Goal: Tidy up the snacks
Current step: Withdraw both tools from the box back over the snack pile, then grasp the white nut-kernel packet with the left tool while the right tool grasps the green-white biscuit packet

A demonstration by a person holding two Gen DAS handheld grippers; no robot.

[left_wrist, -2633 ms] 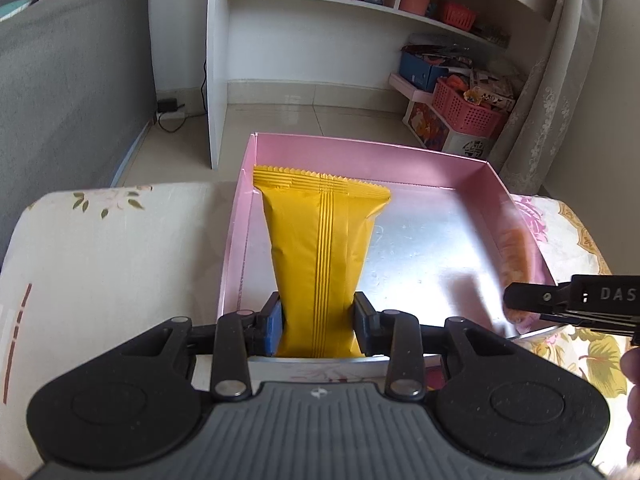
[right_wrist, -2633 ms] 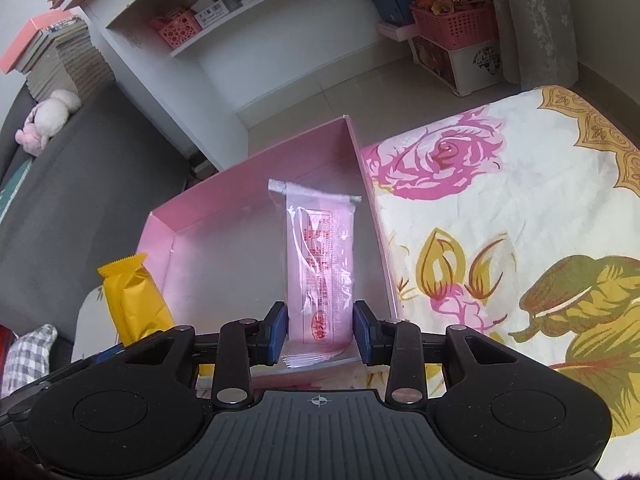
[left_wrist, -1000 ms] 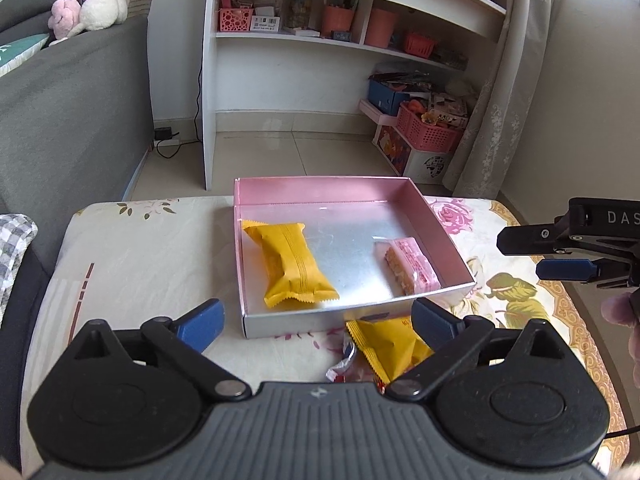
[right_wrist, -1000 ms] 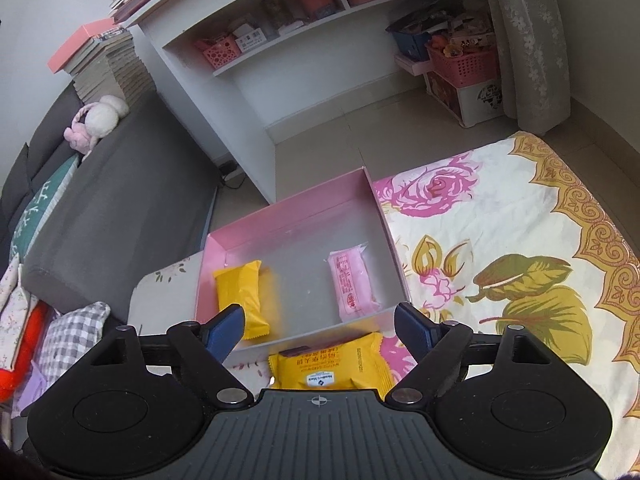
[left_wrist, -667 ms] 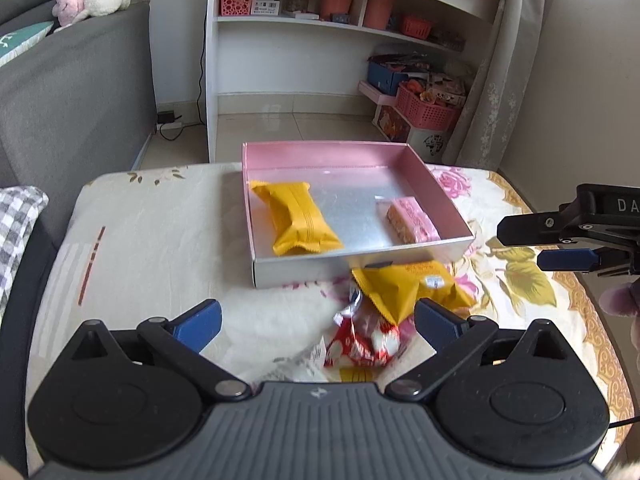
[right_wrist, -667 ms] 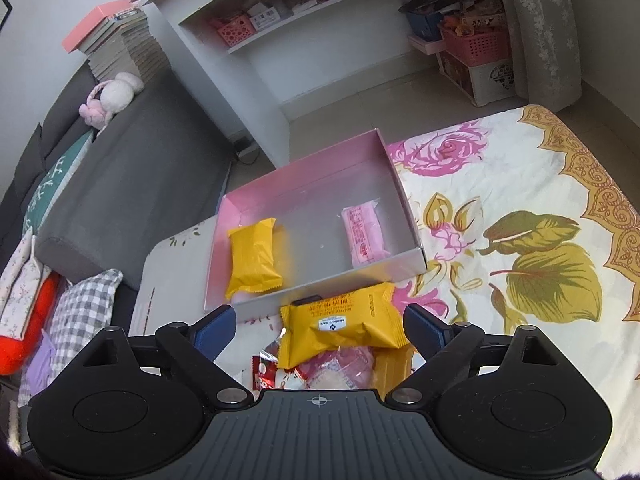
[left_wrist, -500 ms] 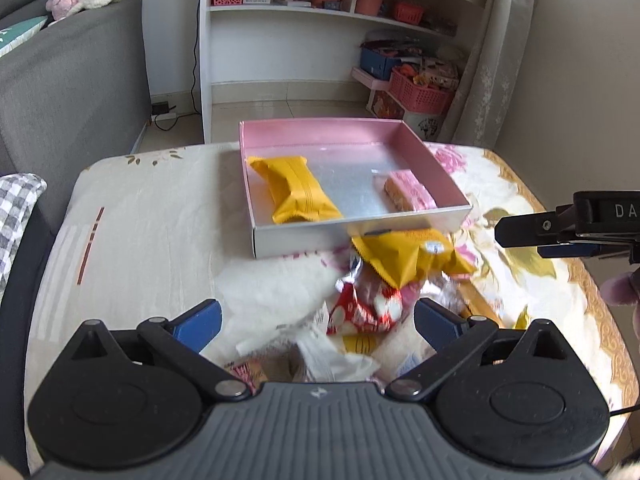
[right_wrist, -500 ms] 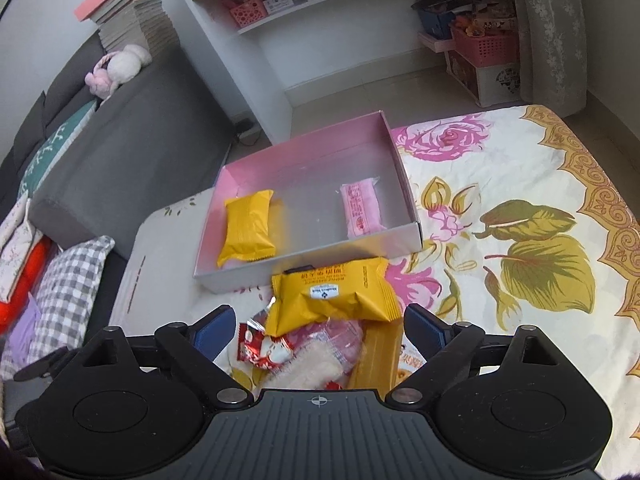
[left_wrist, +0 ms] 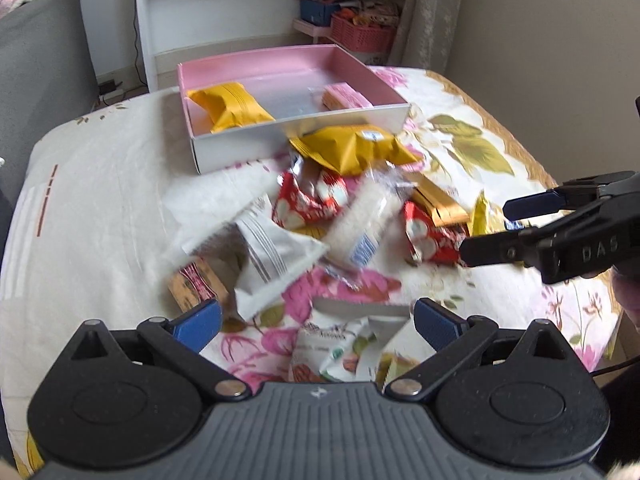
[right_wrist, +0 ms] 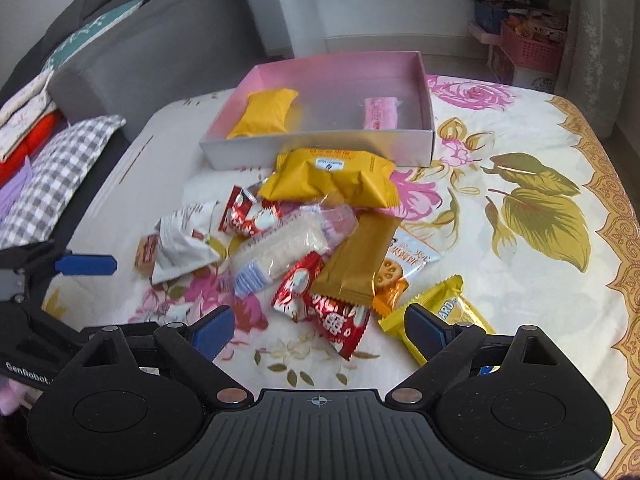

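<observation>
A pink box (left_wrist: 296, 142) (right_wrist: 320, 148) stands at the far side of the flowered cloth. Inside lie a yellow packet (left_wrist: 232, 108) (right_wrist: 266, 112) on the left and a pink packet (left_wrist: 346, 96) (right_wrist: 380, 114) on the right. In front of the box is a loose pile: a big yellow packet (right_wrist: 332, 180), red packets (right_wrist: 320, 304), a clear cracker packet (right_wrist: 280, 248) and a white packet (left_wrist: 272, 256). My left gripper (left_wrist: 316, 322) hangs open over the pile's near left part. My right gripper (right_wrist: 318, 330) is open above a red packet, holding nothing.
A grey sofa (right_wrist: 160, 40) with a checked cushion (right_wrist: 60, 168) borders the left. A white shelf unit (left_wrist: 240, 8) and pink baskets (right_wrist: 532, 44) stand beyond the box. A golden-brown packet (right_wrist: 360, 256) and a small yellow packet (right_wrist: 440, 312) lie at the pile's right.
Both grippers let go of their packets, which now lie in the box, and opened wide. They have pulled back and sunk toward the pile, which has come into view.
</observation>
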